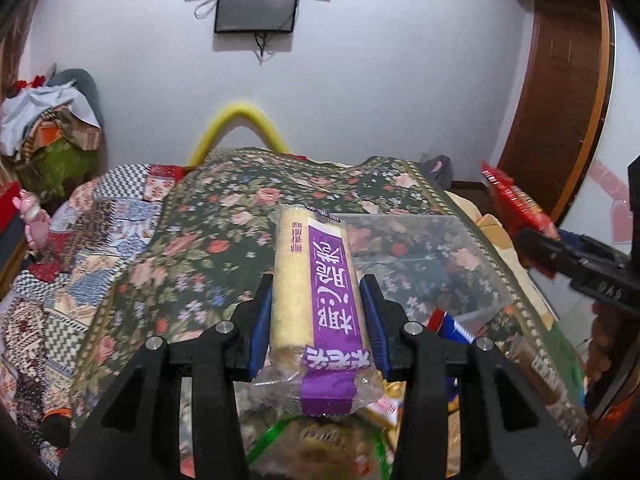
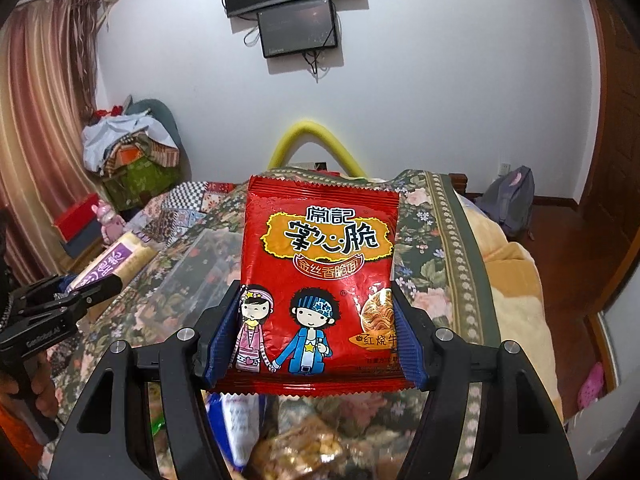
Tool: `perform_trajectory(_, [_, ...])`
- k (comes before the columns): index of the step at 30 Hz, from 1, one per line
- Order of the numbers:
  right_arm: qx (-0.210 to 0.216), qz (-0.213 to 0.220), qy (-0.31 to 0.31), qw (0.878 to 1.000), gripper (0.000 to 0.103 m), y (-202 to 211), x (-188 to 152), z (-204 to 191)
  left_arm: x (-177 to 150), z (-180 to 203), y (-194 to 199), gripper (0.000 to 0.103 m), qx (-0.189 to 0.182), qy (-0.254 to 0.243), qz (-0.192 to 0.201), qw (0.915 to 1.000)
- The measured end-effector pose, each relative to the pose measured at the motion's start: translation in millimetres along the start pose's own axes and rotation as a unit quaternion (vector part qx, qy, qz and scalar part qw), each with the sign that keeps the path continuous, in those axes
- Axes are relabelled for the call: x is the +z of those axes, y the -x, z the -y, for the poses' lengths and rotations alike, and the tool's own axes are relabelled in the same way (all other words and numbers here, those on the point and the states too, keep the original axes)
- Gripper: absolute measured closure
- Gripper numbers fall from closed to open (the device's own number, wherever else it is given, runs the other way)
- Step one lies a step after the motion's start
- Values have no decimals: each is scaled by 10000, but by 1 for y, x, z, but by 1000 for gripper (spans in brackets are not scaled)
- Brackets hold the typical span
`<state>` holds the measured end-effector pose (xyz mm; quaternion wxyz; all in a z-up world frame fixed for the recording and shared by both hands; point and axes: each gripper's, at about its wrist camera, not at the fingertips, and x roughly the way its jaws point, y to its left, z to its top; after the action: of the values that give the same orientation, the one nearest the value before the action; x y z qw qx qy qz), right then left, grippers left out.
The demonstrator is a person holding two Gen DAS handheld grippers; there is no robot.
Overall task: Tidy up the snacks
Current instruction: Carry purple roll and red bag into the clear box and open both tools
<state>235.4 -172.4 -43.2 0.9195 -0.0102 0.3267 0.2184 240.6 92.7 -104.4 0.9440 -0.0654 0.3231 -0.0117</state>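
My left gripper (image 1: 318, 312) is shut on a long pale roll snack with a purple label (image 1: 316, 276) and holds it above the floral bedspread, left of a clear plastic box (image 1: 424, 264). My right gripper (image 2: 316, 332) is shut on a red crispy-noodle packet (image 2: 320, 276) with two cartoon children, held up over the bed. In the right wrist view the left gripper (image 2: 76, 292) with the roll (image 2: 120, 258) shows at the left, beside the clear box (image 2: 204, 264). In the left wrist view the right gripper (image 1: 568, 256) and the red packet (image 1: 516, 200) show at the right.
More snack packets lie under the grippers: a blue and white one (image 2: 240, 420), a clear bag of brown pieces (image 2: 300, 452), a green-edged bag (image 1: 320, 448). A yellow foam arch (image 1: 240, 128) stands at the bed's far end. A clothes pile (image 2: 128, 140) sits at the left.
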Motion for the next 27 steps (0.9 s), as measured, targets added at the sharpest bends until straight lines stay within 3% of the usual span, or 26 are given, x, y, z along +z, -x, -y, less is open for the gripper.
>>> perform_trajectory(10, [41, -870, 121, 9961, 39, -62, -2, -3, 14, 3, -65, 61, -338, 142, -632, 9973])
perform_trajectory(18, [143, -1423, 155, 9896, 39, -88, -6, 0, 10, 14, -99, 61, -293, -132, -1034, 9941])
perform_trajectory(27, [-54, -1499, 196, 9885, 38, -85, -4, 3, 8, 18, -93, 59, -85, -325, -1024, 9942])
